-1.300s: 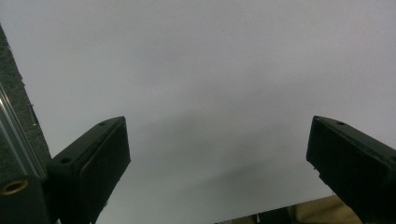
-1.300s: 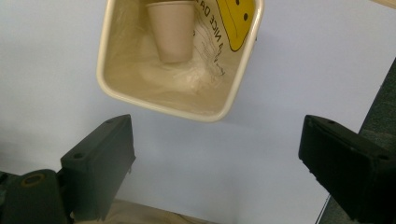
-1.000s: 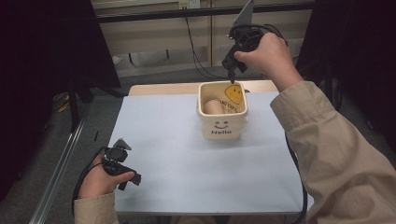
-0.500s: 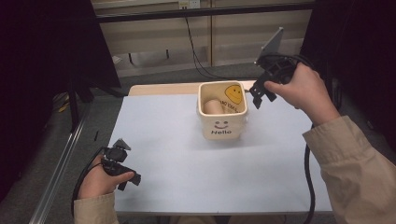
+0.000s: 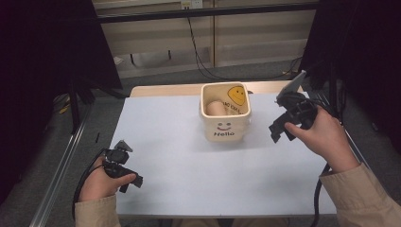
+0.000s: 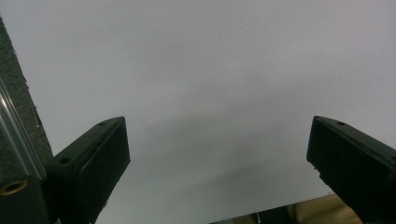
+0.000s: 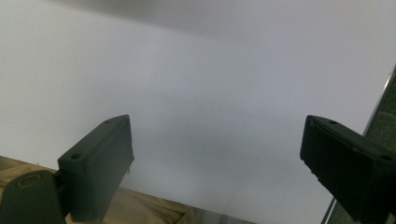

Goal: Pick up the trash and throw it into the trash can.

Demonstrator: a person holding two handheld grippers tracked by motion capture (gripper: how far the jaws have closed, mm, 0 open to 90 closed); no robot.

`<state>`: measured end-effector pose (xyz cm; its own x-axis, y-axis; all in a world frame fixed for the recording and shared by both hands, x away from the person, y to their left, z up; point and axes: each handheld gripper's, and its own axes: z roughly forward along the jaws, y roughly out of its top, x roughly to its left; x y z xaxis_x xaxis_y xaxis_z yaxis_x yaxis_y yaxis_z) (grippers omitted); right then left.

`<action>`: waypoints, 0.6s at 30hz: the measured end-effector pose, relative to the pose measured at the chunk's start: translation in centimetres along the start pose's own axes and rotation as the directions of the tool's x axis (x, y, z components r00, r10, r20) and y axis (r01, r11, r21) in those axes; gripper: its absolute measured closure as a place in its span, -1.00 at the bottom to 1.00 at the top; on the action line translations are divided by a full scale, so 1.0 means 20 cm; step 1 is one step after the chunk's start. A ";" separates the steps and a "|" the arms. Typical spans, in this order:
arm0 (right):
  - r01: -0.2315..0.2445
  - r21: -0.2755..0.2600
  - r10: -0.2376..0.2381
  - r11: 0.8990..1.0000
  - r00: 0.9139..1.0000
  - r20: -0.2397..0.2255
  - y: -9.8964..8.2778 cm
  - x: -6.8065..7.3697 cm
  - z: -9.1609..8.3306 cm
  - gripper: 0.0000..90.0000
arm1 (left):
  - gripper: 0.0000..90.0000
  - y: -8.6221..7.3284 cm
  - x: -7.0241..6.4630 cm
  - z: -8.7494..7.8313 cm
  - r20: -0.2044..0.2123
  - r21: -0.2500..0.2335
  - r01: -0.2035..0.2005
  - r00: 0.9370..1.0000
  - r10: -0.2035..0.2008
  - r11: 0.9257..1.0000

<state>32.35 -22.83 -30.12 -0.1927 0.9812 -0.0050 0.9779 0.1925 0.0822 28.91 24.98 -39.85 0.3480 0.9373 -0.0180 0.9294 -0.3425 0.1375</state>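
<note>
cream square mug (image 5: 225,126) w/ black smiley + "Hello", yellow smiley inside. pale grey-blue table mat (image 5: 189,179), both grippers black, beige sleeves (image 5: 364,203).

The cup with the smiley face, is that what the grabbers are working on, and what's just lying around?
Part of the job: smiley cup, brown thing inside it, right gripper, open and empty.

Just there: left gripper, white table sheet, wall cables.
</note>
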 end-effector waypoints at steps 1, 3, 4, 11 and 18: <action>0.000 0.000 0.000 1.000 1.000 0.000 0.00 0.00 0.00 -0.79 | -0.87 0.00 0.00 0.00 -0.001 0.000 -0.002 1.000 0.002 1.000; -0.009 0.017 0.009 1.000 1.000 0.006 -0.04 -0.02 0.06 -0.78 | -0.87 0.00 0.00 0.00 -0.001 -0.006 0.001 1.000 -0.001 1.000; -0.022 0.018 0.022 1.000 1.000 0.008 -0.06 -0.04 0.10 -0.78 | -0.87 0.00 0.00 0.00 -0.005 -0.009 -0.001 1.000 0.001 1.000; -0.065 0.049 0.064 0.997 0.998 0.011 -0.19 -0.13 0.29 -0.79 | -0.87 0.00 0.00 0.00 0.000 0.000 -0.006 1.000 0.006 1.000; -0.102 0.094 0.101 0.990 0.995 0.016 -0.30 -0.21 0.45 -0.78 | -0.87 0.00 -0.01 0.00 -0.003 0.000 -0.002 1.000 0.002 1.000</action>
<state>28.01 -28.04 -39.55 -0.0912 0.9957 -0.0130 0.9958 0.0910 -0.0114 28.91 24.86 -39.86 0.3498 0.9367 -0.0142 0.9285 -0.3446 0.1380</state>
